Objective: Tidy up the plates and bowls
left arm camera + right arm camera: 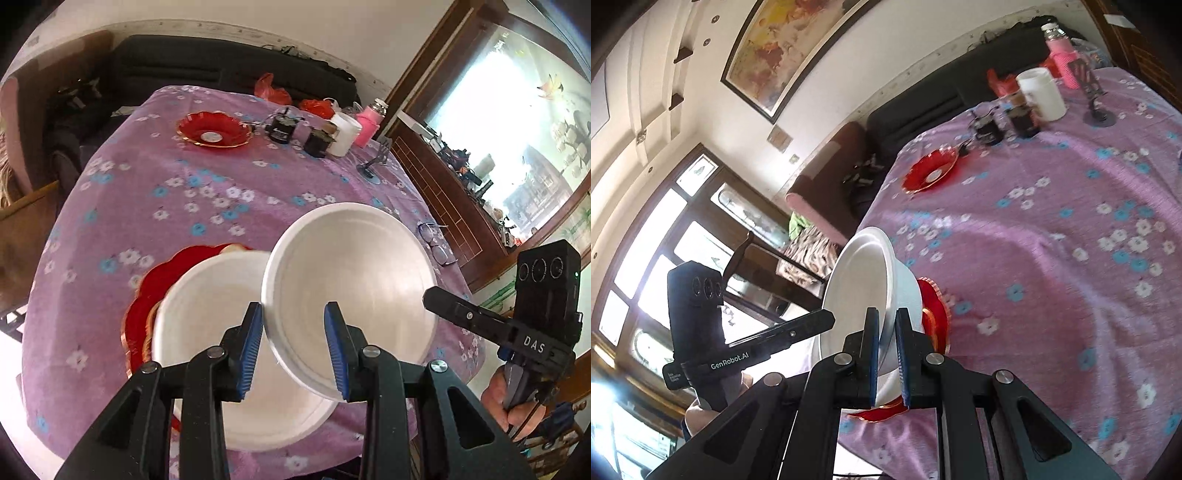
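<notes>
Left claw [295, 350]: jaws part way apart, clamped on the near rim of a white bowl [351, 291], one pad outside the wall, one inside.
Right claw [888, 354]: jaws nearly together, pinching the rim of a second white bowl [864, 295].
Held bowls: both are off the worktop [147, 192] and tipped on edge. In the left view the left claw's bowl opens toward the camera, and the other bowl [221, 332] sits beside it to the left and lower.
Stack below: a red plate [147, 291] with a scalloped gold rim lies under the two bowls near the front edge of the worktop.
Deciding relation: the two rims are just beside each other, mouths not aligned; judged, nesting needs one bowl levelled and brought over the other.
Far item: a red dish [214, 129] lies well apart at the back.
</notes>
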A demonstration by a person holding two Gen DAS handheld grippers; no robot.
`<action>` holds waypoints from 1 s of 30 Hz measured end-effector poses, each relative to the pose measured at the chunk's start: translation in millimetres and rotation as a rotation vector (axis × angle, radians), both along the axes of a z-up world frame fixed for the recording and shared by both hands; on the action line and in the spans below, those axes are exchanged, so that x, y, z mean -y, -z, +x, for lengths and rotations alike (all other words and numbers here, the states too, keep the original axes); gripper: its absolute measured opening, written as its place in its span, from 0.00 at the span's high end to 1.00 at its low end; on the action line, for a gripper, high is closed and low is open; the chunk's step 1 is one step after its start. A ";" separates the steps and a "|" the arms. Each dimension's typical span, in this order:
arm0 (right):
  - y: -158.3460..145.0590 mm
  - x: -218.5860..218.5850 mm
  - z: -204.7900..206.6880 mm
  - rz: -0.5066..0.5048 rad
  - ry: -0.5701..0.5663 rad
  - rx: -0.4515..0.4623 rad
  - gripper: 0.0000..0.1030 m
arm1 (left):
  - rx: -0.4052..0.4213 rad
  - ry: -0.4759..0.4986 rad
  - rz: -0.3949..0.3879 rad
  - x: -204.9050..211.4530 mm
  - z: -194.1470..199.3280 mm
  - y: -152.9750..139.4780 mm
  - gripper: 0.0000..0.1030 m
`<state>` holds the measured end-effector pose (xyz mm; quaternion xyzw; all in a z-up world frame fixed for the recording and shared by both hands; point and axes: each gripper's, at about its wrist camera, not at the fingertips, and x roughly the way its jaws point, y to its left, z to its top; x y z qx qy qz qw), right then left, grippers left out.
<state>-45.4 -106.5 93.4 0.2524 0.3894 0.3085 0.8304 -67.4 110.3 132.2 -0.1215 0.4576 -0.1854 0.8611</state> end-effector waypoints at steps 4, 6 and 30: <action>6.6 -13.9 0.2 0.002 -0.027 -0.014 0.90 | -0.001 -0.022 0.002 -14.7 -8.6 5.0 0.69; 10.3 -19.6 0.6 0.005 -0.036 -0.022 0.90 | -0.002 -0.032 -0.001 -19.2 -11.5 6.7 0.69; 39.1 -50.1 4.4 -0.055 -0.076 -0.071 0.90 | -0.017 -0.073 0.035 -39.0 -21.2 25.5 0.69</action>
